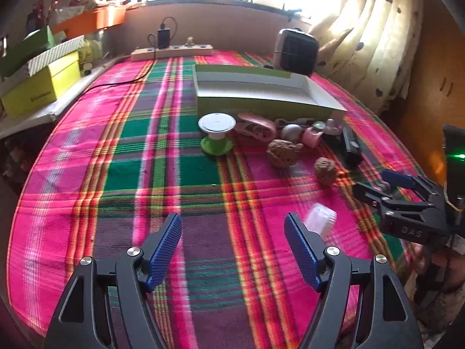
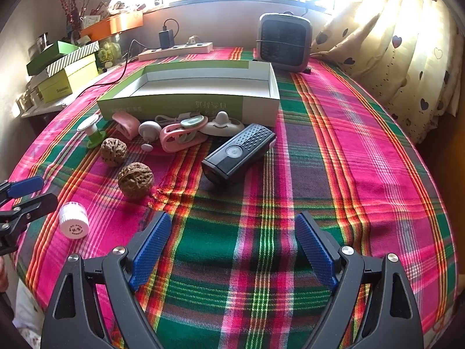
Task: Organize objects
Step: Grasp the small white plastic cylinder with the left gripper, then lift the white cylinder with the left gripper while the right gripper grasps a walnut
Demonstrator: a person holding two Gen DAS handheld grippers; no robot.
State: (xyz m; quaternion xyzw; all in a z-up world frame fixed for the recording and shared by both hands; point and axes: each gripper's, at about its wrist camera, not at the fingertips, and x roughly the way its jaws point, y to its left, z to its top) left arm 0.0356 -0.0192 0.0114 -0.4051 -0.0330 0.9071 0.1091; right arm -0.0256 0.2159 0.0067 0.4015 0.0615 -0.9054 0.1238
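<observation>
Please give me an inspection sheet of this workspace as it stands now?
Surface: plaid cloth, flat.
Job's things: open green box, empty; two walnuts; black device; white bottle on its side; spool; pink clips in front of the box.
Clutter: stacked boxes at the left.
Grippers: left tongs and right tongs open, holding nothing.
Cables: power strip with charger, a black lead running left.
Surroundings: small heater, curtain, bright window.
</observation>
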